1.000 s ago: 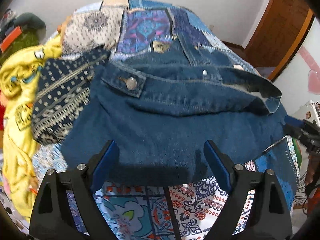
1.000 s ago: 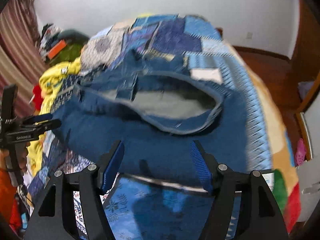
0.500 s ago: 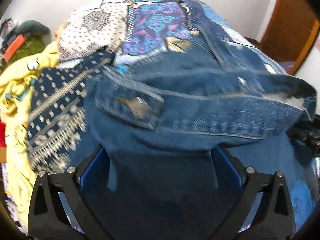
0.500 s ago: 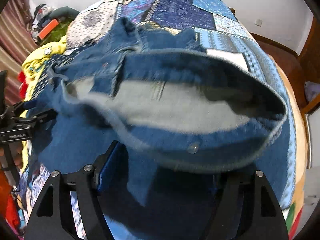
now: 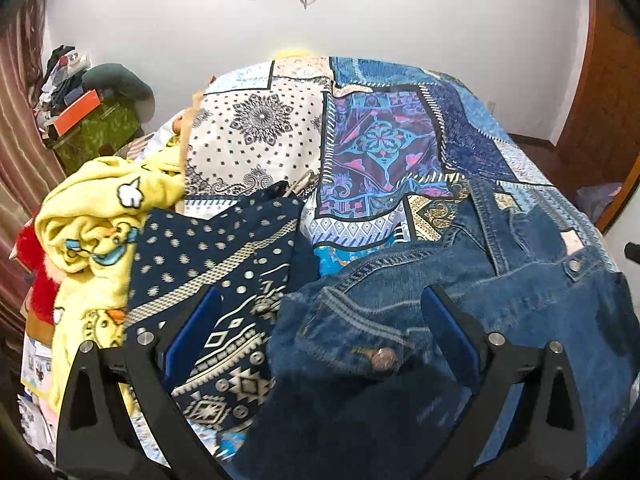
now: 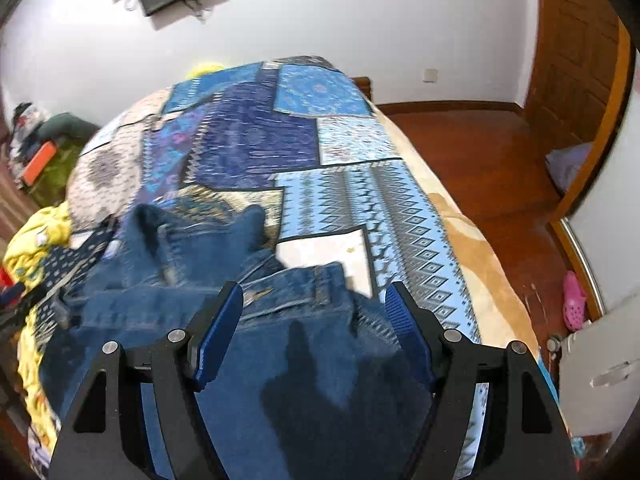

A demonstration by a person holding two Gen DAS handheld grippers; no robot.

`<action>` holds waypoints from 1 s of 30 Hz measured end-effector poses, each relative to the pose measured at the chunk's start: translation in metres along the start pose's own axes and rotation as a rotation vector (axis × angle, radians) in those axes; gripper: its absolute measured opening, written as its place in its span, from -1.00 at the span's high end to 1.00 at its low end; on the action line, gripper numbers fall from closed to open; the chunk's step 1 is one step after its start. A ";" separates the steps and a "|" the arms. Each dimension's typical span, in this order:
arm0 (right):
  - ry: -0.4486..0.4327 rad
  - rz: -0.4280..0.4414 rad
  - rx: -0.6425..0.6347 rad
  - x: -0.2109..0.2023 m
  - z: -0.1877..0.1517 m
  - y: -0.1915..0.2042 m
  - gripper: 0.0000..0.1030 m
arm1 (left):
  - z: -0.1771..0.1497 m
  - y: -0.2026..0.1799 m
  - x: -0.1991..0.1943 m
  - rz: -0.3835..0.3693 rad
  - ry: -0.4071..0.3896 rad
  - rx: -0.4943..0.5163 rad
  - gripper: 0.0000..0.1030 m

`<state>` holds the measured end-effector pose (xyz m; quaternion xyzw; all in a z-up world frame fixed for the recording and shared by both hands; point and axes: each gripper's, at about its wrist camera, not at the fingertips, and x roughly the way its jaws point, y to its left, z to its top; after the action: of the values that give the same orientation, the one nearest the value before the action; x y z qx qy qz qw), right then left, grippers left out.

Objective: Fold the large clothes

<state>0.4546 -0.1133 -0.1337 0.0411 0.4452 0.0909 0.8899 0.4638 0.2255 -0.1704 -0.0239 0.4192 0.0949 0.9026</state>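
A dark blue denim jacket (image 5: 500, 300) lies crumpled on the patchwork bedspread (image 5: 380, 148), its button tab (image 5: 380, 356) between my left fingers. My left gripper (image 5: 320, 332) is open, low over the jacket's left edge, its pads apart on either side of the cloth. In the right wrist view the jacket (image 6: 180, 276) spreads from the centre to the left. My right gripper (image 6: 316, 332) is open, right over the jacket's right part, with denim between and below its fingers. I cannot tell if either touches the cloth.
A navy patterned garment (image 5: 224, 264) and a yellow printed garment (image 5: 100, 216) lie left of the jacket. A green box with an orange box (image 5: 76, 112) stands by the wall at left. The bed's right edge drops to a wooden floor (image 6: 500, 152); a door (image 6: 576, 60) is beyond.
Both grippers have moved forward and down over the jacket and tilted up toward the wall. The jacket's open collar, raised half a second ago, now lies lower and crumpled.
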 end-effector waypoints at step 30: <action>0.180 0.001 -0.232 0.004 -0.094 0.038 -0.54 | -0.149 0.084 -0.019 -0.053 0.211 -0.168 -0.98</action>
<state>0.3769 -0.0759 -0.1870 -0.0701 0.5096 0.1454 0.8451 0.3236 0.2869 -0.2497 -0.1204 0.5013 0.1026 0.8507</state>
